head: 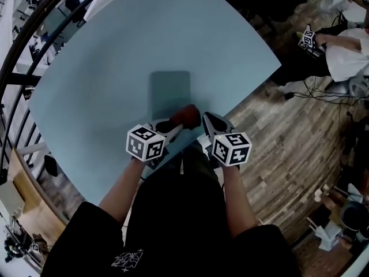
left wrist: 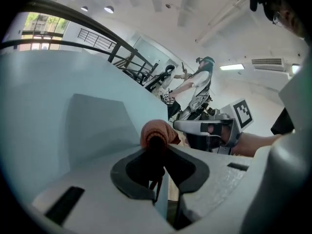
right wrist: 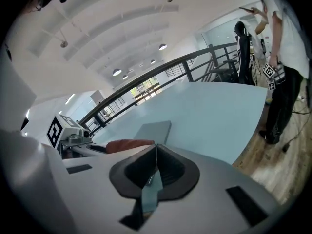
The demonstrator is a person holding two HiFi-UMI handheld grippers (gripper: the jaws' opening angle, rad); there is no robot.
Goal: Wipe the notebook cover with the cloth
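A grey-blue notebook (head: 170,91) lies flat near the middle of the pale blue table (head: 115,51). Just in front of its near edge is a bunched reddish-brown cloth (head: 185,115), and my left gripper (head: 180,122) is shut on it. In the left gripper view the cloth (left wrist: 157,130) bulges out above the closed jaws, with the notebook (left wrist: 97,126) beyond it to the left. My right gripper (head: 206,118) hovers close to the right of the cloth, shut with nothing in it. The right gripper view shows the cloth (right wrist: 129,145) and the notebook (right wrist: 153,129) ahead.
The table's near edge runs diagonally just under both grippers, with wooden floor (head: 288,137) beyond it to the right. Cables and a seated person (head: 346,51) are at the far right. A dark railing (head: 23,45) curves along the table's left side.
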